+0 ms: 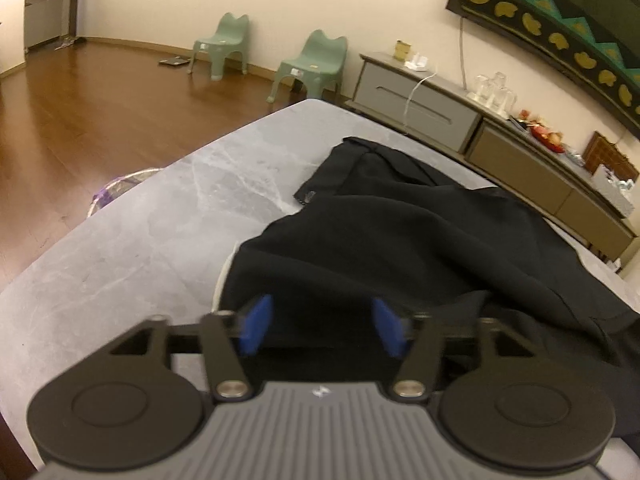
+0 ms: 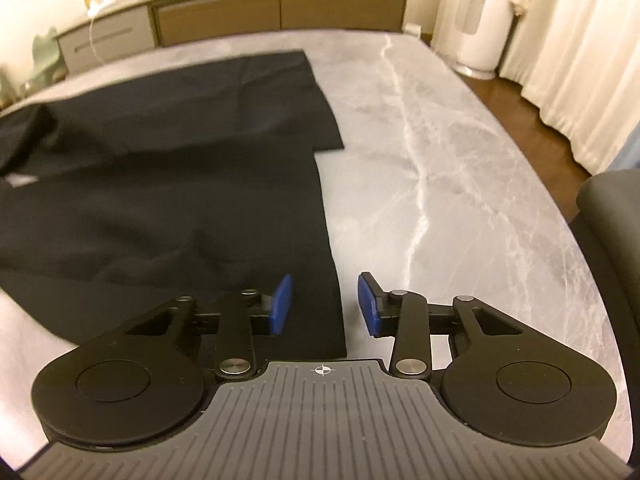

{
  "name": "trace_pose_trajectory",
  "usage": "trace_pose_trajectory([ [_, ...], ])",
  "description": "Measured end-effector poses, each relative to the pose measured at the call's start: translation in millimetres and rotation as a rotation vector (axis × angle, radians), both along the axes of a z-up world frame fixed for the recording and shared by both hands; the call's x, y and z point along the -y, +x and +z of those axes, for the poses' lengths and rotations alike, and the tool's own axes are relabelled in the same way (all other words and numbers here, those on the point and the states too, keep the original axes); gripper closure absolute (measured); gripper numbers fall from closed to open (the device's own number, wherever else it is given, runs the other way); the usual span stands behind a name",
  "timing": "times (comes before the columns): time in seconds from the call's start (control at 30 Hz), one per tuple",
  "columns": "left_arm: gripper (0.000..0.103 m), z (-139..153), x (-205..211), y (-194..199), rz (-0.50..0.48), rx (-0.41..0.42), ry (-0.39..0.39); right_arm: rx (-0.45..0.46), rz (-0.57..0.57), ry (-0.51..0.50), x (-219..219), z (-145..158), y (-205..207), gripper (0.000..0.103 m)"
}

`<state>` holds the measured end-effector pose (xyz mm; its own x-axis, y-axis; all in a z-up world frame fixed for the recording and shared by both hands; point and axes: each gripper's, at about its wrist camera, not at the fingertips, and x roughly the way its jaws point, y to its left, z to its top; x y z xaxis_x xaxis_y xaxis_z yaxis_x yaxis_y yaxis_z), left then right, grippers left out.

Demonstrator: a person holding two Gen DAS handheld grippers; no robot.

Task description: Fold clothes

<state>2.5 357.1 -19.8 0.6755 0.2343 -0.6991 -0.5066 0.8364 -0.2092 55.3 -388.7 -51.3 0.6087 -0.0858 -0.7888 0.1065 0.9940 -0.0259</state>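
A black garment [image 1: 400, 236] lies spread and rumpled on the grey marble table [image 1: 140, 240]. My left gripper [image 1: 323, 330] is open, its blue pads apart over the garment's near edge, with nothing between them. In the right wrist view the same garment [image 2: 168, 168] lies flat with two hem ends pointing right. My right gripper [image 2: 325, 306] is open and straddles the garment's right edge near its lower corner, the left pad over cloth, the right pad over bare table [image 2: 460, 184].
Two green plastic chairs [image 1: 316, 66] stand on the wood floor beyond the table. A low sideboard [image 1: 500, 152] with glassware and fruit runs along the wall. A dark chair [image 2: 612, 216] sits at the table's right side. White curtains [image 2: 568, 40] hang at the right.
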Motion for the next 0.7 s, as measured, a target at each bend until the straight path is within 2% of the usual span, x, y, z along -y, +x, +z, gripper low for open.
trace_pose_trajectory([
  [0.03, 0.026, -1.5, 0.6, -2.4, -0.003, 0.005, -0.008, 0.019, 0.018, 0.013, -0.6, 2.5, -1.3, 0.054],
  [0.07, 0.022, -3.7, 0.4, -3.7, -0.007, 0.007, -0.015, 0.034, 0.042, 0.033, -2.9, 4.9, -4.4, 0.05],
  [0.1, 0.022, -6.0, -0.5, -3.9, -0.011, 0.003, -0.014, 0.046, 0.07, 0.056, -6.7, 7.2, -8.2, 0.044],
  [0.17, 0.022, -8.0, -0.2, -6.4, -0.012, -0.006, 0.003, 0.071, 0.147, 0.084, -19.4, 9.7, -15.4, 0.036],
  [0.23, 0.022, -9.8, 0.0, -8.9, -0.016, -0.015, 0.017, 0.092, 0.232, 0.097, -34.4, 10.6, -21.4, 0.013],
  [0.27, 0.021, -10.3, 0.0, -10.1, -0.023, -0.019, 0.02, 0.097, 0.276, 0.087, -44.1, 9.4, -23.2, 0.009],
  [0.37, 0.013, -11.7, -0.1, -13.7, -0.043, -0.03, 0.027, 0.07, 0.387, 0.012, -73.4, -1.2, -22.1, 0.007],
  [0.47, 0.008, -14.3, 2.3, -17.3, -0.061, -0.063, 0.043, 0.022, 0.417, -0.054, -86.3, -13.9, -16.2, 0.008],
  [0.5, 0.007, -15.4, 1.6, -18.6, -0.064, -0.068, 0.041, 0.014, 0.42, -0.059, -87.0, -16.1, -15.0, 0.011],
  [0.6, 0.007, -17.8, -3.7, -21.5, -0.069, -0.072, 0.02, 0.001, 0.429, -0.038, -86.1, -18.9, -12.4, 0.035],
  [0.63, 0.008, -16.5, -5.5, -21.5, -0.065, -0.063, 0.019, -0.001, 0.432, -0.024, -86.1, -18.6, -12.4, 0.05],
  [0.67, 0.013, -15.2, -7.2, -21.4, -0.061, -0.054, 0.017, 0.0, 0.438, -0.016, -87.2, -18.3, -12.3, 0.059],
  [0.7, 0.028, -13.9, -9.0, -21.3, -0.058, -0.044, 0.015, 0.004, 0.448, -0.02, -90.6, -17.9, -12.5, 0.085],
])
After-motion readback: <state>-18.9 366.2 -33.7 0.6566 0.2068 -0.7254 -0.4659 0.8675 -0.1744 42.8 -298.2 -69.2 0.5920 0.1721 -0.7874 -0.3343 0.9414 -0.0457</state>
